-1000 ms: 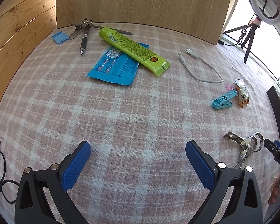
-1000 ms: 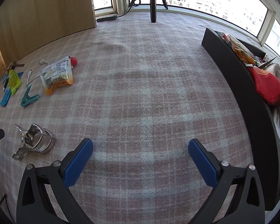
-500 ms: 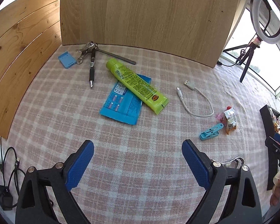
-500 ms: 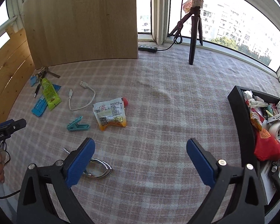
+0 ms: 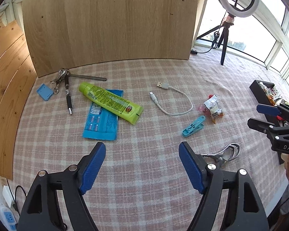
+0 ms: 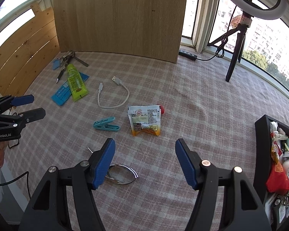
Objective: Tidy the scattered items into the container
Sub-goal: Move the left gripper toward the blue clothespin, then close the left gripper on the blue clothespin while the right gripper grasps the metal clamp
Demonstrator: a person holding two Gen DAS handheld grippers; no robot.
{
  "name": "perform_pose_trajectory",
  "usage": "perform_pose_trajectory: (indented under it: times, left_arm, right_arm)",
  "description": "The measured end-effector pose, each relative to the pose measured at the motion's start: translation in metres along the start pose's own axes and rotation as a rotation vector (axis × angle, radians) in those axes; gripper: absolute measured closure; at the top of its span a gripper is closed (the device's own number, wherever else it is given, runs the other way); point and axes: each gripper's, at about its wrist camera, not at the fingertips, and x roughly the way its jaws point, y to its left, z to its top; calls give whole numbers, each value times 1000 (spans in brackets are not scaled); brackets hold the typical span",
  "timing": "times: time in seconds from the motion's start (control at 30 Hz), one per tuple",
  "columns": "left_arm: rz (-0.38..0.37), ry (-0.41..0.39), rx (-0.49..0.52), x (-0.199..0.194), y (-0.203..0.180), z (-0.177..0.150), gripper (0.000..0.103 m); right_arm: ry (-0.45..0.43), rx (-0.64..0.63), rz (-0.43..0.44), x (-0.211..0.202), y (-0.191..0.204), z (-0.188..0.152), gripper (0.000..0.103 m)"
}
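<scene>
Scattered on the pink checked cloth are a green tube [image 5: 110, 102] lying on a blue packet [image 5: 101, 122], a pen [image 5: 68, 94], keys [image 5: 59, 77], a blue card [image 5: 44, 92], a white USB cable [image 5: 171, 102], a teal clothes peg [image 5: 193, 129], a snack sachet [image 6: 145, 122] and a metal eyelash curler [image 5: 224, 153]. The black container [image 6: 260, 154] at the right holds several items. My left gripper [image 5: 142, 170] is open and empty above the cloth. My right gripper [image 6: 144, 162] is open and empty, with the curler [image 6: 121, 176] just under its left finger.
A wooden board [image 5: 109, 23] stands at the back, with wooden panels [image 5: 5, 73] on the left. A ring light on a tripod [image 6: 239, 44] stands at the back right by the windows. A power strip [image 5: 8, 213] and cables lie off the table's left edge.
Both grippers have risen and pulled back, so more of the table shows. Both jaw gaps look narrower than before. No item has moved.
</scene>
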Motion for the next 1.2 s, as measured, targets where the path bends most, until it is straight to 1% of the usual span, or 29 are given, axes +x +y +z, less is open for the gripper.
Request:
perform_pose_trajectory:
  times: [0.1, 0.2, 0.27, 0.33, 0.5, 0.6, 0.67, 0.7, 0.73, 0.8, 0.9, 0.97, 1.0, 1.03, 1.13, 1.2]
  left_arm:
    - [-20, 3, 68, 8, -19, 7, 28]
    - [-44, 23, 164, 23, -41, 14, 28]
    - [-64, 43, 233, 34, -54, 17, 30]
    - [-74, 66, 286, 46, -65, 18, 34]
    - [-88, 104, 359, 68, -79, 24, 38]
    - [-100, 112, 384, 75, -83, 28, 38]
    - [-104, 121, 397, 80, -86, 30, 39]
    - [-105, 127, 402, 82, -87, 31, 40]
    - [-107, 134, 404, 86, -88, 32, 45]
    - [-107, 145, 406, 92, -90, 33, 50]
    - [-118, 154, 402, 99, -91, 34, 52]
    - [-130, 161, 399, 102, -91, 34, 56]
    - [-132, 165, 397, 103, -91, 33, 60]
    - [-136, 168, 397, 104, -91, 33, 64]
    - [-150, 177, 394, 108, -91, 32, 66]
    - [-156, 175, 382, 108, -90, 31, 70]
  right_arm:
    - [40, 17, 3, 7, -5, -11, 39]
    - [84, 20, 7, 17, -10, -25, 41]
    - [115, 17, -1, 25, -12, -32, 49]
    - [139, 16, -2, 30, -13, -37, 51]
    - [169, 18, 16, 36, -14, -38, 51]
    - [194, -24, 1, 41, -9, -37, 51]
    - [210, -41, 10, 44, -7, -35, 51]
    - [217, -49, 10, 46, -6, -34, 51]
    - [223, -60, 10, 48, -5, -33, 52]
    - [236, -81, 11, 52, -3, -32, 52]
    - [263, -113, 21, 57, 0, -32, 52]
    - [275, -124, 23, 61, 2, -31, 52]
    - [279, -127, 23, 62, 2, -31, 53]
    - [282, -128, 28, 64, 3, -31, 56]
    - [299, -126, 42, 68, 4, -31, 63]
    - [309, -131, 49, 71, 6, -33, 68]
